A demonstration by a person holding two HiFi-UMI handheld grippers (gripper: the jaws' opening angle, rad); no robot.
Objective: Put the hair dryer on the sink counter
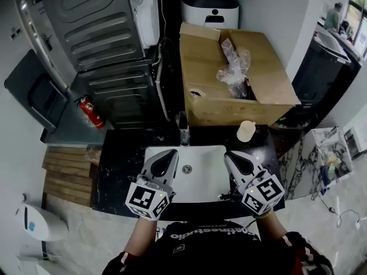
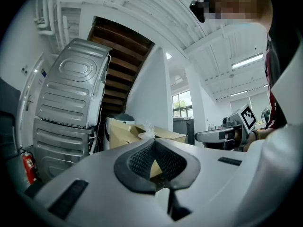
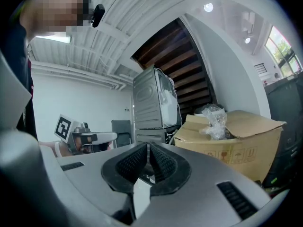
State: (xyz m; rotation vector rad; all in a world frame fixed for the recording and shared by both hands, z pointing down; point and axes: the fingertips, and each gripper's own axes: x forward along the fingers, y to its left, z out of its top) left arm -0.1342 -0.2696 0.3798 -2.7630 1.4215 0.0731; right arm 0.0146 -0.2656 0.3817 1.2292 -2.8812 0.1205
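No hair dryer shows clearly in any view. A small cream object (image 1: 246,130) stands on the black sink counter (image 1: 123,153) right of the faucet (image 1: 183,132); I cannot tell what it is. Both grippers hover over the white basin (image 1: 200,179), pointing away from me. My left gripper (image 1: 168,160) (image 2: 154,148) is shut, pads together, with nothing between them. My right gripper (image 1: 237,160) (image 3: 147,150) is shut and empty too. Each gripper view shows the other gripper off to the side, level with it.
An open cardboard box (image 1: 229,79) with crumpled plastic wrap (image 1: 235,67) stands behind the counter. Grey stacked machines (image 1: 97,33) fill the back left, with a red fire extinguisher (image 1: 90,111) below. A white bin (image 1: 209,9) stands behind the box. Wooden boards (image 1: 66,173) lie left of the counter.
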